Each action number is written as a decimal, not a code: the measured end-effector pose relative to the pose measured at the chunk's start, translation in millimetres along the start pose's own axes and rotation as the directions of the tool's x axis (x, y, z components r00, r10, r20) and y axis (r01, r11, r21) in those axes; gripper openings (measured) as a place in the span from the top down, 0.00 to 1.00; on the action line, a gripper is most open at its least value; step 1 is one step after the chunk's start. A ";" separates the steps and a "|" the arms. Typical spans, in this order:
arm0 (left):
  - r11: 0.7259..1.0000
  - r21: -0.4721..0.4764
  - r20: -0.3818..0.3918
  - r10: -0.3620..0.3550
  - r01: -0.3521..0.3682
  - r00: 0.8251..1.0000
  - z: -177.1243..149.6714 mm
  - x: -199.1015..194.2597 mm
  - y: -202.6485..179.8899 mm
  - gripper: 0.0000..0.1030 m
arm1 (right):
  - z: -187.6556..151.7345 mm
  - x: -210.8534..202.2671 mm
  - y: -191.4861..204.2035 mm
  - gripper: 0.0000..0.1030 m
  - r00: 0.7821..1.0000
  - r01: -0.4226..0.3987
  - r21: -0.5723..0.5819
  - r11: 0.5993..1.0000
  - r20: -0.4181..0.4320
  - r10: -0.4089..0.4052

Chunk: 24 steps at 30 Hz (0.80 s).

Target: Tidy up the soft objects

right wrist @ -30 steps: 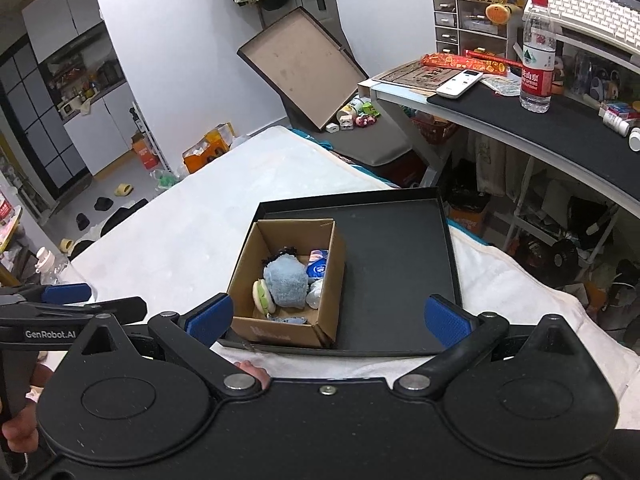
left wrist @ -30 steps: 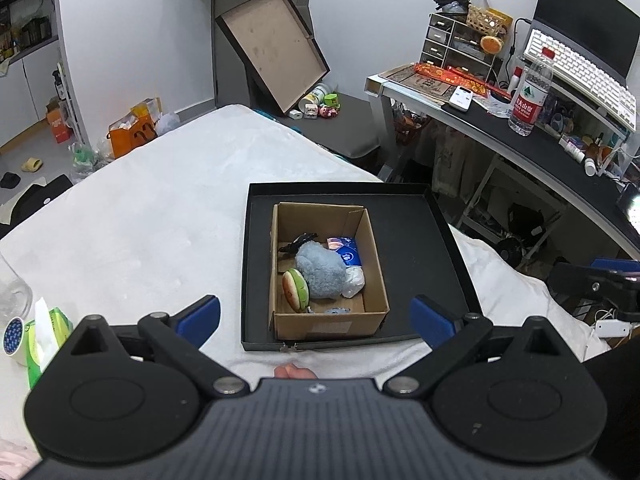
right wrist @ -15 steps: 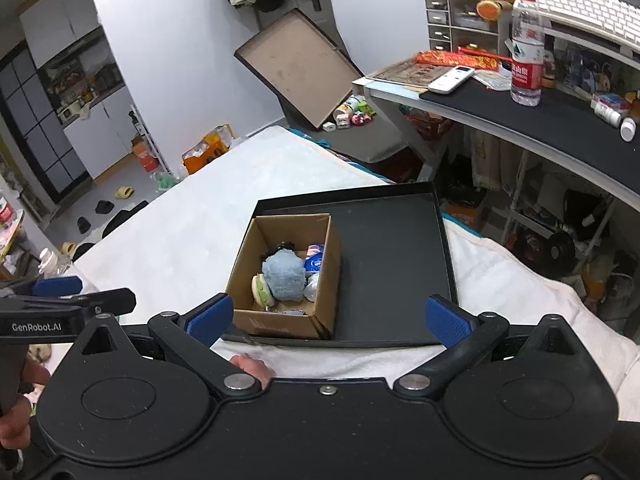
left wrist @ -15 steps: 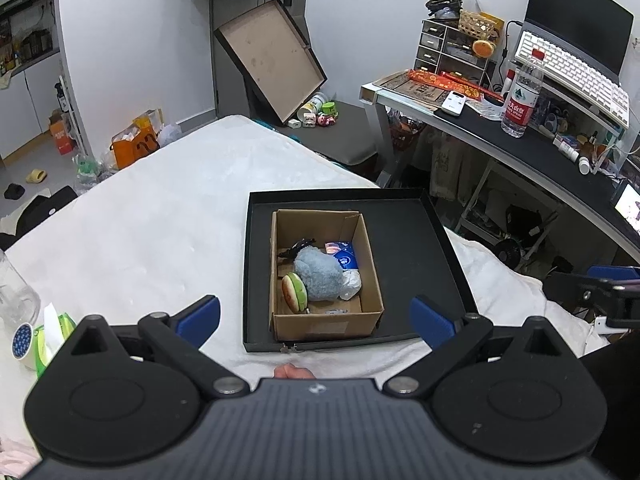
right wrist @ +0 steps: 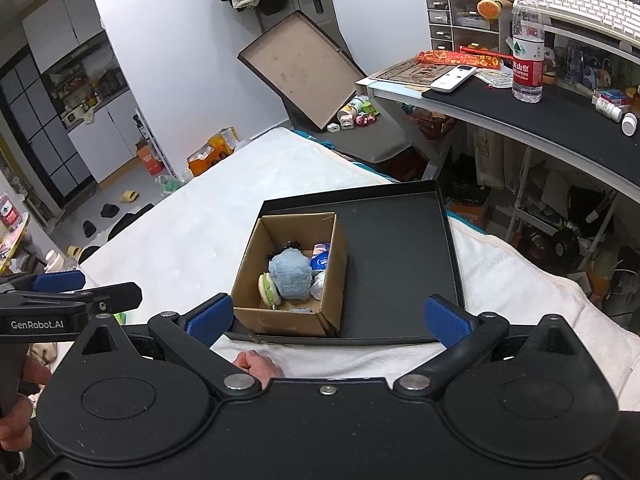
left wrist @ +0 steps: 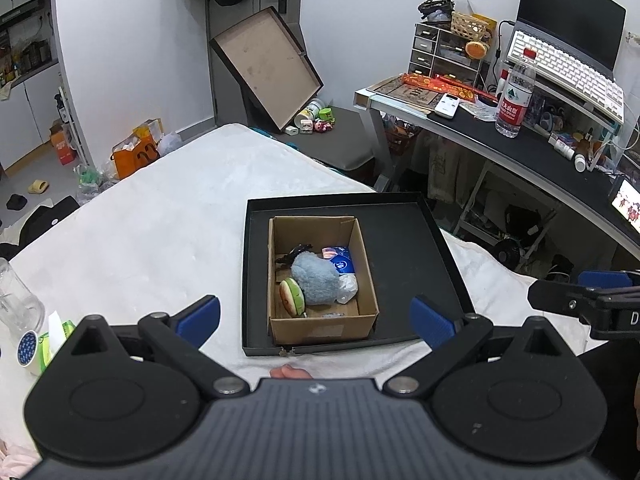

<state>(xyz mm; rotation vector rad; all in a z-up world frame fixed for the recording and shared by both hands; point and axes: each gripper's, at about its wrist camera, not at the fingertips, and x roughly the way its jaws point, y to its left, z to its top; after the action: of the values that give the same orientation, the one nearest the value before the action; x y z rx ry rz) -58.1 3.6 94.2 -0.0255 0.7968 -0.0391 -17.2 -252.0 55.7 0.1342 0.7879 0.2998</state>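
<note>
Two grippers hang above a white-covered bed [left wrist: 152, 216], both with their blue-padded fingers spread wide and nothing between them. At the far left of the left wrist view a clear glass jar [left wrist: 18, 300] stands at the bed's edge, beside a green tissue pack [left wrist: 54, 340]. The left gripper [left wrist: 316, 318] points forward over the near rim of a shallow black tray [left wrist: 408, 248], and the open cardboard box [left wrist: 324, 326] standing in the tray's left half lies straight ahead of it, framed between its two fingers but well below and beyond them. Inside the box, from left to right, sit a small burger-shaped plush [left wrist: 292, 296] on edge against the left wall, a fluffy blue-grey plush [left wrist: 316, 280] in the middle, with something black and spiky [left wrist: 296, 252] behind it, then a crumpled clear wrapper [left wrist: 347, 288] and a blue-and-white tissue packet [left wrist: 340, 260] near the right wall. The tray's right half is bare. The right gripper [right wrist: 328, 318] is held to the right of the left one; from its camera the box [right wrist: 280, 320] falls just ahead of its left finger [right wrist: 210, 318], off-centre, with the tray [right wrist: 400, 248] filling the gap between the fingers. Farther right stands a desk [left wrist: 520, 148] with a water bottle [left wrist: 514, 96] and a white keyboard [left wrist: 568, 72].
</note>
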 end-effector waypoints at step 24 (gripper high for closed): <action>1.000 -0.002 0.002 0.003 -0.003 1.000 0.4 -1.2 -1.8 0.02 | 0.3 -3.0 2.3 0.00 1.000 -0.003 0.004 1.000 0.004 0.003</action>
<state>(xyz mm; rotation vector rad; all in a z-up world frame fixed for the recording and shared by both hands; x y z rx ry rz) -58.7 1.8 95.4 -0.0264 0.7951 -0.0358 -19.5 -250.7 58.5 0.1395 0.7846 0.3012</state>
